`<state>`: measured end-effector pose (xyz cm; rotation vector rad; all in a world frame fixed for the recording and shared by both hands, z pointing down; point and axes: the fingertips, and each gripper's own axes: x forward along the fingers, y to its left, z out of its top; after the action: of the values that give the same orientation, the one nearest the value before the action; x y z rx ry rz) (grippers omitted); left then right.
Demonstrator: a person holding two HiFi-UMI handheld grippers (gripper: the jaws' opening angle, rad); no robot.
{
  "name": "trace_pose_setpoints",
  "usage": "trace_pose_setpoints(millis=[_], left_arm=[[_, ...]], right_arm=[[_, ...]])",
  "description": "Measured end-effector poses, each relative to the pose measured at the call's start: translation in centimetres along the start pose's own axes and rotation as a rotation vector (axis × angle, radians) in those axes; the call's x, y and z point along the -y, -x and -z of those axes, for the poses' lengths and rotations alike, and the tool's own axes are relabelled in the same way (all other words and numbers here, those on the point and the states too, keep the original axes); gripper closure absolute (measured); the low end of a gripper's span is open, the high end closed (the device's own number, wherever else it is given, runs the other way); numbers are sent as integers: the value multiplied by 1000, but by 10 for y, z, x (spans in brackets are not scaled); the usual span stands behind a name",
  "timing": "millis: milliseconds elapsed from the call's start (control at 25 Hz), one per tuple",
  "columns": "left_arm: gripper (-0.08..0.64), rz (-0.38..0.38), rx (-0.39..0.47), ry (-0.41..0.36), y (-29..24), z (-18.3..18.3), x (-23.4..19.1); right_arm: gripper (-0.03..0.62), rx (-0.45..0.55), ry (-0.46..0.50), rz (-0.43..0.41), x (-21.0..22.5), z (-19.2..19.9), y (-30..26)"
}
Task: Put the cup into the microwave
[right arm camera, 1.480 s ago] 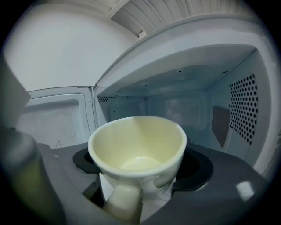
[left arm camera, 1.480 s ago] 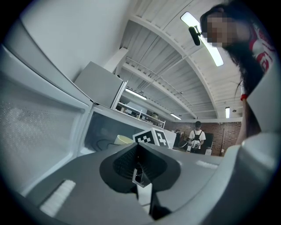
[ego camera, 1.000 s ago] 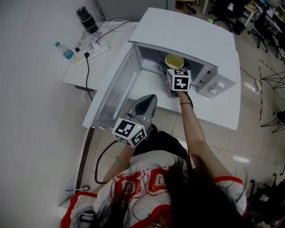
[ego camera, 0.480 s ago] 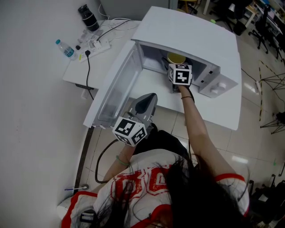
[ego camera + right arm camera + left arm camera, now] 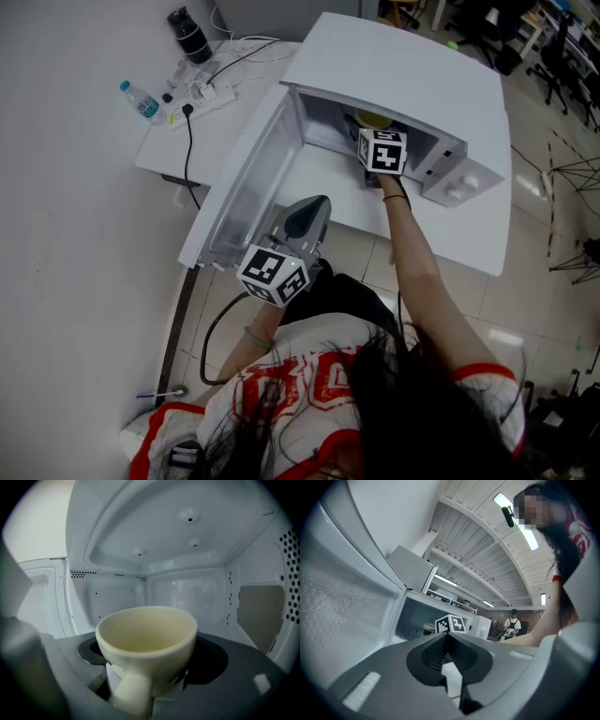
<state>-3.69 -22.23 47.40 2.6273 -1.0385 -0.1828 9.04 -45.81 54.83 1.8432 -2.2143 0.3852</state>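
Cream cup [image 5: 147,637] clamped between right tongs [image 5: 146,682].

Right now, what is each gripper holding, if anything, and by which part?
The right gripper holds the cream cup by its lower body, jaws on either side, handle free. The left gripper is shut on nothing.

There is one microwave [image 5: 403,66] and one cream cup [image 5: 146,634]. There are two claws, the left claw [image 5: 449,654] and the right claw [image 5: 146,674]. There is also one water bottle [image 5: 141,101], one dark flask [image 5: 190,35] and one power strip [image 5: 202,94].
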Motion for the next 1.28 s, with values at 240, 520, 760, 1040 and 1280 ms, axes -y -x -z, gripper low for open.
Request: trace_pose_setpoints(millis=[240,520,760,1040,1280], left_arm=[[560,-5,-3,1,1,-1,-2],[560,-2,-7,-5,0,-2,0],[560,-6,-3,-4,-1,-8,4],[560,-15,-5,3,3,-17,14],[560,-28,-6,14,10,-37,30]], right_arm=[[120,13,4,-13,-1,0,-1],[120,44,20,-20,-4,-9,7],[118,22,-13,-17,-6,2,25],[118,-37,-34,-41,-23,27,56],[174,-39,-37,-31,-41,30,109]])
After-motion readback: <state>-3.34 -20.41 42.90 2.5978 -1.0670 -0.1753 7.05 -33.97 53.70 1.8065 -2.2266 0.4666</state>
